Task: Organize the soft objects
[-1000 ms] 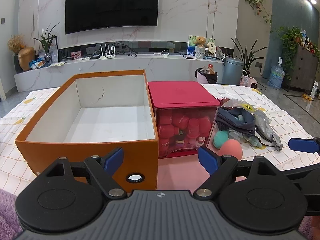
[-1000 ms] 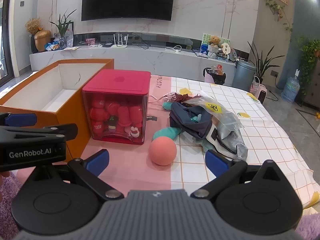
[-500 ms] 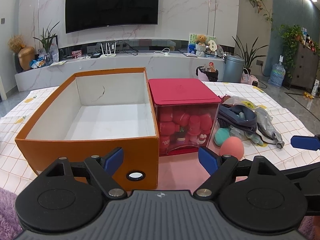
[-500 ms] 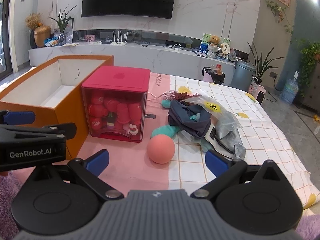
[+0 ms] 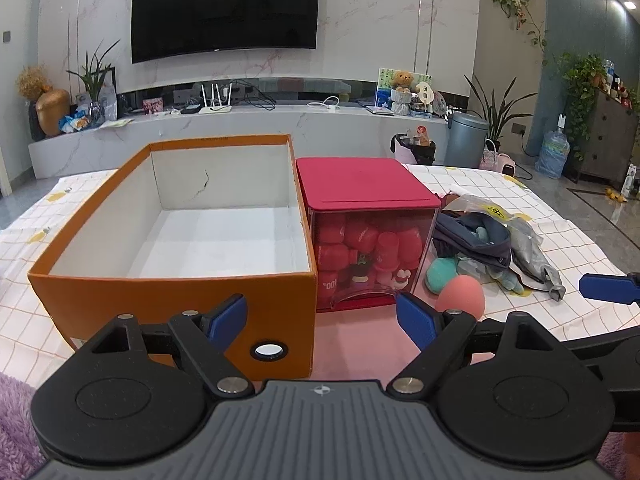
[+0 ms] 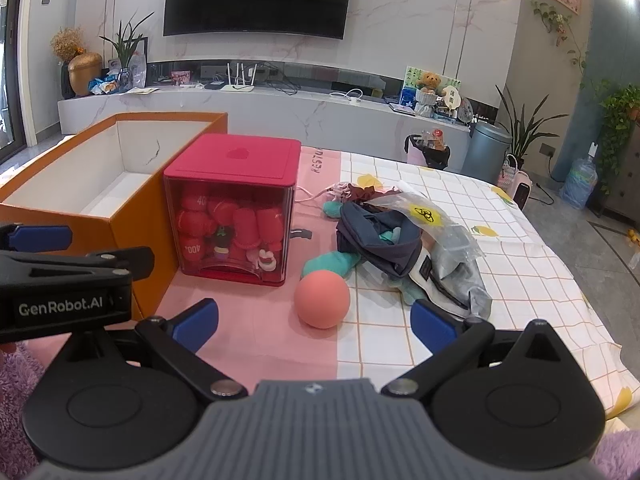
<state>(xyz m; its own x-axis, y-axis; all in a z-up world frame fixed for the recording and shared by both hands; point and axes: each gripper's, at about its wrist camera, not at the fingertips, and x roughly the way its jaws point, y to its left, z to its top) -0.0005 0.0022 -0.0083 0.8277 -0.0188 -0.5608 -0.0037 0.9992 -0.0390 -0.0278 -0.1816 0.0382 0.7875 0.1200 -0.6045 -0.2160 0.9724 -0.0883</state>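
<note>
A pink ball [image 6: 322,299] lies on the pink mat, just ahead of my open right gripper [image 6: 314,322], which holds nothing. Behind the ball sits a heap of soft things: a teal plush [image 6: 332,263], dark blue cloth [image 6: 378,236] and a clear plastic bag [image 6: 432,220]. An empty orange box [image 5: 180,280] with a white inside stands at the left. My left gripper [image 5: 322,318] is open and empty in front of that box's near wall. The ball [image 5: 460,294] and the heap [image 5: 476,244] lie to its right.
A red-lidded clear bin [image 6: 236,216] full of red items stands between the orange box and the heap. The checked tablecloth [image 6: 520,280] runs to the table's right edge. Purple fuzzy fabric [image 5: 16,412] lies at the near left. A TV wall and shelf are far behind.
Both views have shifted slightly: the box, bin and ball sit a little farther off and lower in frame. Both grippers stay open, and nothing on the table has moved.
</note>
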